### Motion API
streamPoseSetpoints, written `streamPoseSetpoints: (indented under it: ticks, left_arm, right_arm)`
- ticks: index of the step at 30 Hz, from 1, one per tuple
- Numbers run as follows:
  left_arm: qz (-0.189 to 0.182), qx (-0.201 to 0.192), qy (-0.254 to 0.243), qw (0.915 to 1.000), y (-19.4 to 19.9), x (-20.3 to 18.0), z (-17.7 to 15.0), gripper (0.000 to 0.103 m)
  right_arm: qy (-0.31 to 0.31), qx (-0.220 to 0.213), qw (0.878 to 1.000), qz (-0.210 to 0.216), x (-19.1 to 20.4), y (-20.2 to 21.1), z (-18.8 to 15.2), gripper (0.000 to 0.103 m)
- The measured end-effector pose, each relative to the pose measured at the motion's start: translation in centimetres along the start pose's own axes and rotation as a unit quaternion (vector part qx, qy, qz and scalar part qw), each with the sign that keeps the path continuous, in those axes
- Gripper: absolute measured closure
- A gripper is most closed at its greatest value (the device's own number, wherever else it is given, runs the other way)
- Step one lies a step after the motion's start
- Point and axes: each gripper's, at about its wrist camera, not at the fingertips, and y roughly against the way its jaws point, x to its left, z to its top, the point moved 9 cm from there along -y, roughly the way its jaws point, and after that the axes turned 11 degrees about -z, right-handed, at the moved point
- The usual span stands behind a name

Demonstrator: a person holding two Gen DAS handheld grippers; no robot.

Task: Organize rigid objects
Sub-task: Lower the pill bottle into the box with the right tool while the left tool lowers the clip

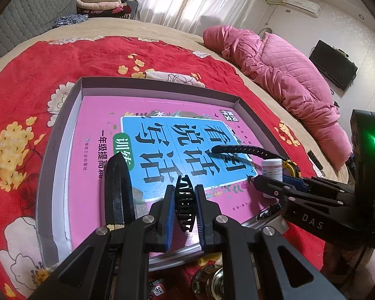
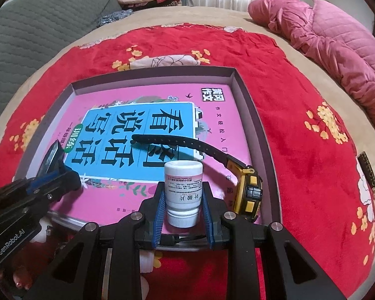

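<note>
A shallow grey box [image 1: 62, 115] [image 2: 252, 105] lies on the red bed cover and holds a pink book [image 1: 100, 130] [image 2: 220, 130]. My left gripper [image 1: 185, 195] is shut on a black hair claw clip [image 1: 185, 207] above the book's near edge. A black flat object [image 1: 117, 187] [image 2: 53, 157] lies on the book at the left. My right gripper [image 2: 183, 192] is shut on a white medicine bottle [image 2: 183, 192] [image 1: 271, 167], held upside down over the box's near right corner. A black and yellow wristwatch [image 2: 247, 190] [image 1: 240, 150] lies on the book beside the bottle.
A pink quilted duvet [image 1: 287, 75] [image 2: 337, 37] is bunched at the right of the bed. Folded clothes [image 1: 100, 2] are stacked at the back. A brass round object [image 1: 210, 280] sits on the cover in front of the box. A small brown item [image 2: 367, 170] lies at the right.
</note>
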Motion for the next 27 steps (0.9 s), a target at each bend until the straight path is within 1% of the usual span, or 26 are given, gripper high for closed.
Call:
streamPoseSetpoints:
  ticks: [20,21,23,24,25,27]
  left_arm:
    - [0.001,0.001,0.0,1.0,-0.1,0.1,-0.2,0.087]
    - [0.001,0.001,0.0,1.0,-0.1,0.1,-0.2,0.087]
    - [0.0,0.0,0.001,1.0,-0.1,0.1,-0.2,0.087]
    - [-0.001,0.0,0.002,1.0,-0.1,0.1,-0.2,0.087]
    - [-0.002,0.0,0.003,1.0,-0.1,0.1,-0.2,0.087]
    - [-0.001,0.0,0.003,1.0,-0.1,0.1,-0.2,0.087]
  right_arm:
    - [0.004,-0.003,1.0,-0.003,0.0,0.1,0.1,0.074]
    - [0.004,-0.005,1.0,-0.001,0.1,0.3,0.1,0.073]
    - [0.005,-0.012,1.0,-0.001,0.1,0.6,0.2,0.067]
    - [0.005,-0.015,1.0,0.001,0.2,0.8,0.2,0.062]
    - [0.005,-0.018,1.0,0.004,0.3,1.1,0.3,0.061]
    - [0.006,-0.024,1.0,0.006,0.3,1.5,0.4,0.06]
